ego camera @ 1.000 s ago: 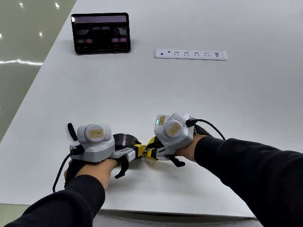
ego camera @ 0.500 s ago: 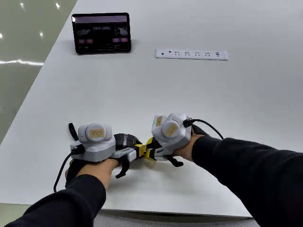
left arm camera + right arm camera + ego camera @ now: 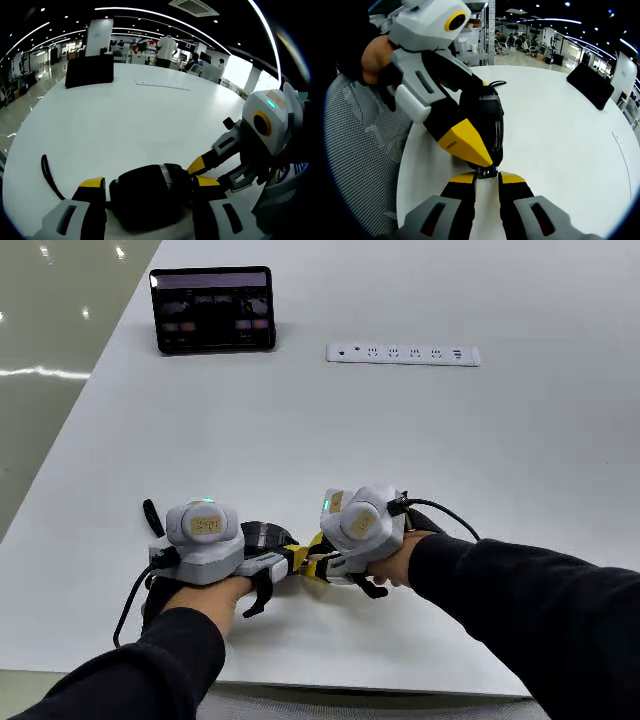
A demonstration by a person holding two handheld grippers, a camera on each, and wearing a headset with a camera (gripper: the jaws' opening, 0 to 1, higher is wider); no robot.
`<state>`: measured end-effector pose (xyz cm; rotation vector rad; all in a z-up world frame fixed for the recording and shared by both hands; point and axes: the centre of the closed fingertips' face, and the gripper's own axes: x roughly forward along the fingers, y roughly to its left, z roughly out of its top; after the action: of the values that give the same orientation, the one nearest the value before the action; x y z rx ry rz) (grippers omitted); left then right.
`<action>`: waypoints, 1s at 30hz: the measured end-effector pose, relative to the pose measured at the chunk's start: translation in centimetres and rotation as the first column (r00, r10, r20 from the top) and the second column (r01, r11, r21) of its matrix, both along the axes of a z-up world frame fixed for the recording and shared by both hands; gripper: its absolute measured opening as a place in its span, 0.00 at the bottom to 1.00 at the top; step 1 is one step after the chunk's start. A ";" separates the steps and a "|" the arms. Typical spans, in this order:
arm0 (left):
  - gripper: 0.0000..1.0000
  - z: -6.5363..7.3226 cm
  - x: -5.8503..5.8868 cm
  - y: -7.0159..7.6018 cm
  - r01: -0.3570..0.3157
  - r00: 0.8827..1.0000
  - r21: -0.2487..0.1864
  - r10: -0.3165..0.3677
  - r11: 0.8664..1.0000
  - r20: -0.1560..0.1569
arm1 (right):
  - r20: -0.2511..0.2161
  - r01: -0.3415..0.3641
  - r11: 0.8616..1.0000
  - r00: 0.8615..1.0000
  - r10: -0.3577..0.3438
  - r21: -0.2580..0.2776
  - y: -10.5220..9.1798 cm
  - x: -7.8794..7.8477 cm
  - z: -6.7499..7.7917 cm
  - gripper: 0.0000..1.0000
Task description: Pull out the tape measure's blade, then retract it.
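right gripper view: right gripper jaws pinched narrow on the blade tip at the mouth of the tape measure | left gripper clamps its black body, near table edge | blade looks not yet drawn, pull axis runs right | white table bare rightward; tablet, power strip far
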<state>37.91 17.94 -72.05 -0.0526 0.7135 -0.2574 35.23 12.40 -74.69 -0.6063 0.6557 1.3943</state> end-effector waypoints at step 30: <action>1.00 6.1 -2.4 5.9 0.283 0.949 -0.046 -0.273 0.958 0.156 | 0.020 0.417 0.899 0.906 -0.423 0.137 -20.1 -0.1 8.0 0.60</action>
<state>35.48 23.84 -65.99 0.0033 0.5623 -0.5512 35.13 -7.69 -66.65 -0.3648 0.6078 1.0028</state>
